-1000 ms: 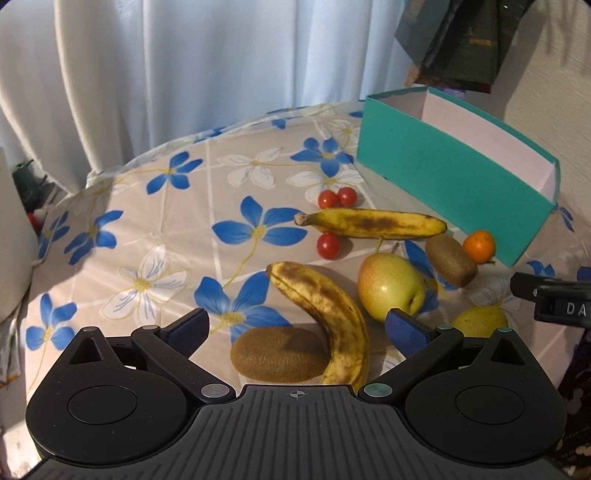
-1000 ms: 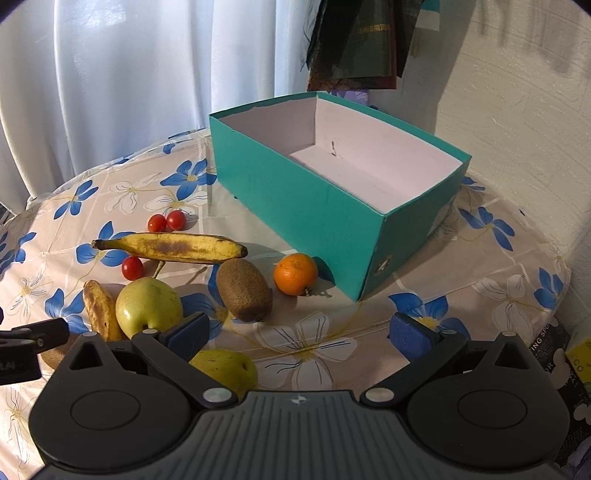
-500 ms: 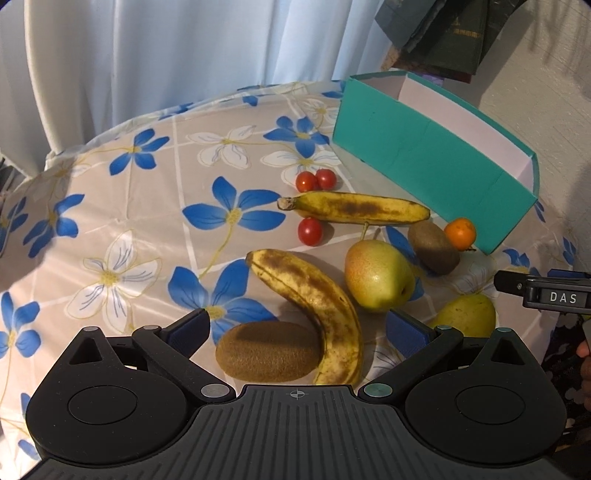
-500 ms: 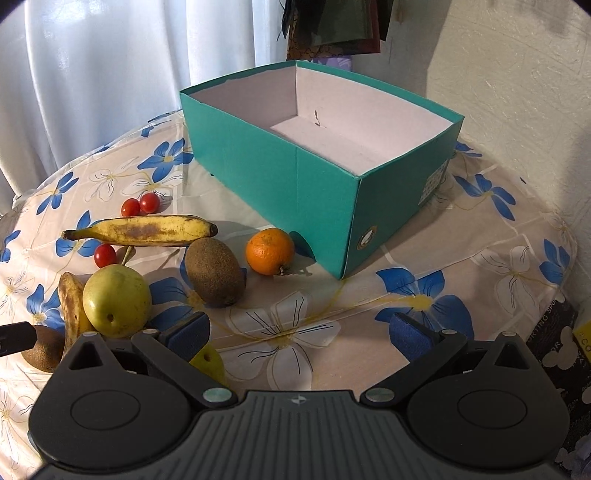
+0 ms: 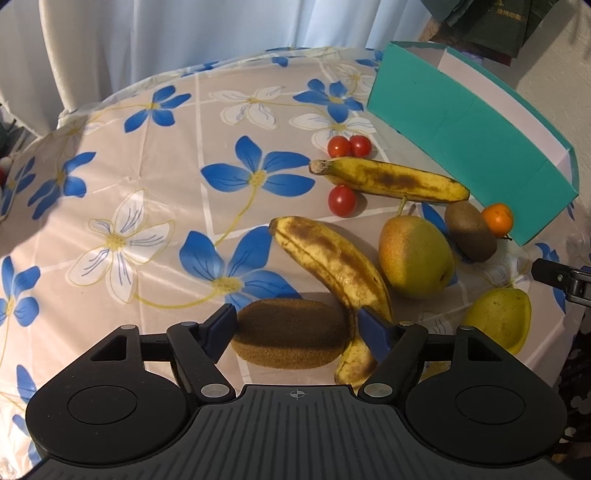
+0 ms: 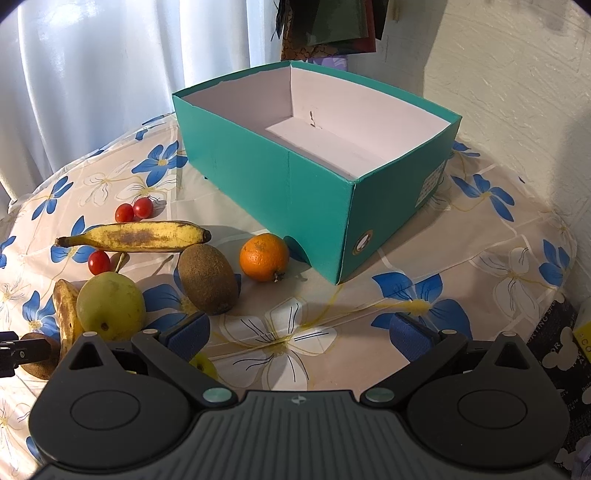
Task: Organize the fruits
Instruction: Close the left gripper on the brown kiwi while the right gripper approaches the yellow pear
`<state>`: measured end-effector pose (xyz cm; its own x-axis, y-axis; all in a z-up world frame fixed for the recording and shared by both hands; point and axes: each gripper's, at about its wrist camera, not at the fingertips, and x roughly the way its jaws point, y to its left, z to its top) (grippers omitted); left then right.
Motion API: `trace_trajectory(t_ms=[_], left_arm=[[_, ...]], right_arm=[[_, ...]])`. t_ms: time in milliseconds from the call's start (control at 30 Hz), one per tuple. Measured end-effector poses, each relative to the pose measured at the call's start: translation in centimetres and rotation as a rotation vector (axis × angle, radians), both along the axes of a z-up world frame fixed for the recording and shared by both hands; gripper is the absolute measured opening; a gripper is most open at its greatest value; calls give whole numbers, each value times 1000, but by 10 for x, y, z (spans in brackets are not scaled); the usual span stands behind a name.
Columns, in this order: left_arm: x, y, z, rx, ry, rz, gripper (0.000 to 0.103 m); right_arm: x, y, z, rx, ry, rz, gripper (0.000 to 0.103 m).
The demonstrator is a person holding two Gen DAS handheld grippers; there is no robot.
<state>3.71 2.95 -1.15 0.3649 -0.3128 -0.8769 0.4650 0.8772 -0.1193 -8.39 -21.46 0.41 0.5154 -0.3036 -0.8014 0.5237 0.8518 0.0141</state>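
White curtain [image 5: 184, 33], rough cream wall [image 6: 517, 74], round table in floral tablecloth [image 5: 122, 177], sunlit

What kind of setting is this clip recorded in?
Likely a home room: a round table under a floral tablecloth, white curtains behind it, and loose fruit beside a teal cardboard box.

Left gripper [image 5: 297, 329]: matte black body, ribbed centre plate with small crosshair mark, two round discs either side, silver pivot screws, black linkage arms, blue pads [image 5: 218, 328]. Right gripper [image 6: 298, 332]: identical build, blue textured pads [image 6: 408, 336].
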Motion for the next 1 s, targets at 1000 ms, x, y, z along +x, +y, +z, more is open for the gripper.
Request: trace_trajectory(t_ms=[1000], left_arm=[[6, -1, -14, 20, 22, 55, 76]], right_arm=[[-1, 10, -4, -24, 30, 86, 103]])
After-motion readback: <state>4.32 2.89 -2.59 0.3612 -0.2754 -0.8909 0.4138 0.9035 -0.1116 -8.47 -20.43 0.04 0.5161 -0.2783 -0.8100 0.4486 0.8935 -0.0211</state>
